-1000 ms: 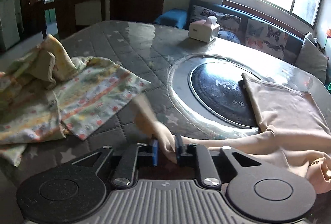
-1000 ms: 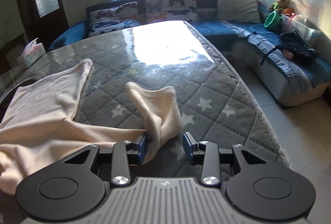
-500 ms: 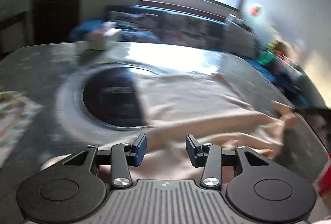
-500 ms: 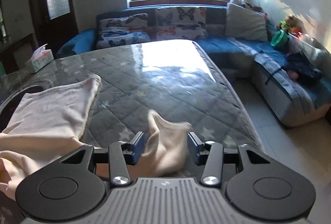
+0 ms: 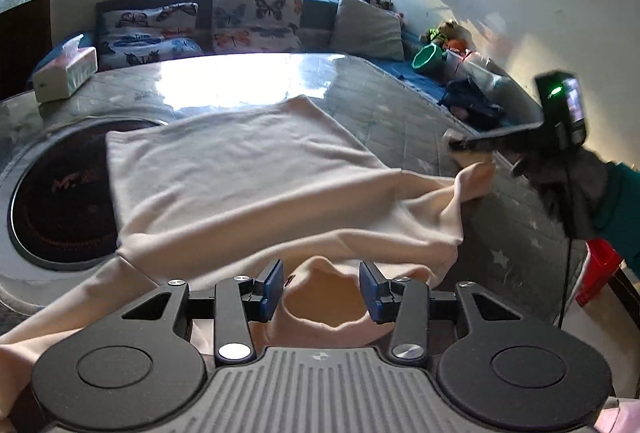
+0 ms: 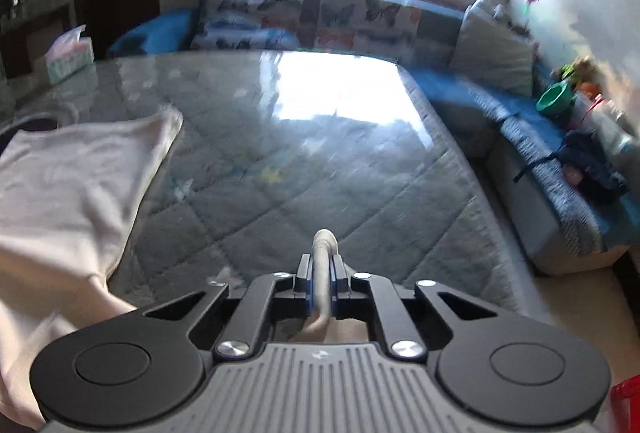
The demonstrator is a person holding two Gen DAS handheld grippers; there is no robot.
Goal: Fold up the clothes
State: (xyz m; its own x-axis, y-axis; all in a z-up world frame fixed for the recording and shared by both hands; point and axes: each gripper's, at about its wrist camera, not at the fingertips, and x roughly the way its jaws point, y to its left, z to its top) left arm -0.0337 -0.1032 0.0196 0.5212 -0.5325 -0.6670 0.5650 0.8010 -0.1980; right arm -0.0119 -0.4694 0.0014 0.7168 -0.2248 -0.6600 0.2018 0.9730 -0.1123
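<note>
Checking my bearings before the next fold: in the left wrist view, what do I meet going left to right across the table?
Tissue box → round black hotplate → beige garment → right gripper, shut on the garment's sleeve.

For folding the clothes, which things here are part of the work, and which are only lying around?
Part of the work:
- beige garment
- right hand-held gripper, shut on a fold of the garment
- left hand-held gripper, open over the garment
- quilted table

Only lying around:
- tissue box
- butterfly cushions
- green bowl
</note>
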